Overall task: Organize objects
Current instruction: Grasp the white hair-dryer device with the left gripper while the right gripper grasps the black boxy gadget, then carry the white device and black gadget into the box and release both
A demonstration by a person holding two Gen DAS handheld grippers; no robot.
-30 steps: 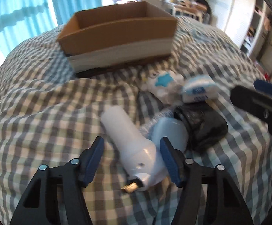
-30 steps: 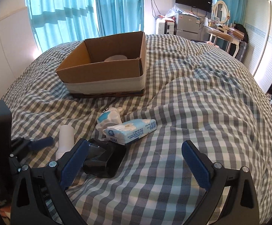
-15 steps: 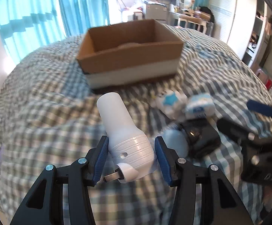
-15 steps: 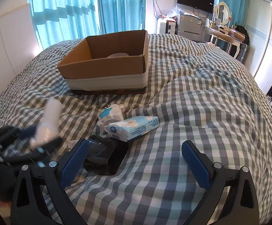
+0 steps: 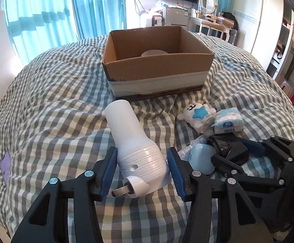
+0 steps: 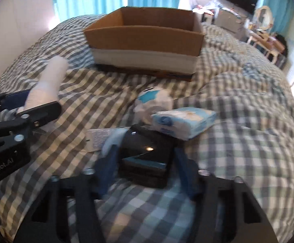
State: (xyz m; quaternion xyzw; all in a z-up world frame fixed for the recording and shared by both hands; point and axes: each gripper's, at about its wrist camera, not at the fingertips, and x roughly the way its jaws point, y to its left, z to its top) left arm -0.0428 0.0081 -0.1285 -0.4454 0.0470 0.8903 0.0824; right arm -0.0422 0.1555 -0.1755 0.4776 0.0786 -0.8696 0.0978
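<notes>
My left gripper (image 5: 141, 171) is shut on a white plastic bottle-shaped device (image 5: 133, 143) and holds it above the checked bed cover. It also shows in the right wrist view (image 6: 45, 85). My right gripper (image 6: 145, 170) has its blue pads on both sides of a black box (image 6: 147, 158), which lies on the bed; the view is blurred. The black box (image 5: 227, 147) also shows in the left wrist view. An open cardboard box (image 5: 157, 60) stands behind, with a pale round thing (image 5: 154, 53) inside.
A white bear toy with a blue star (image 5: 197, 114), a blue tissue pack (image 5: 227, 121), a pale blue case (image 5: 202, 158) and a flat white packet (image 6: 100, 137) lie near the black box. A purple label (image 5: 5, 165) sits on the cover at left.
My left gripper closed on the white device and lifted it off the bed. My right gripper moved down and forward to the black box and narrowed around it.
</notes>
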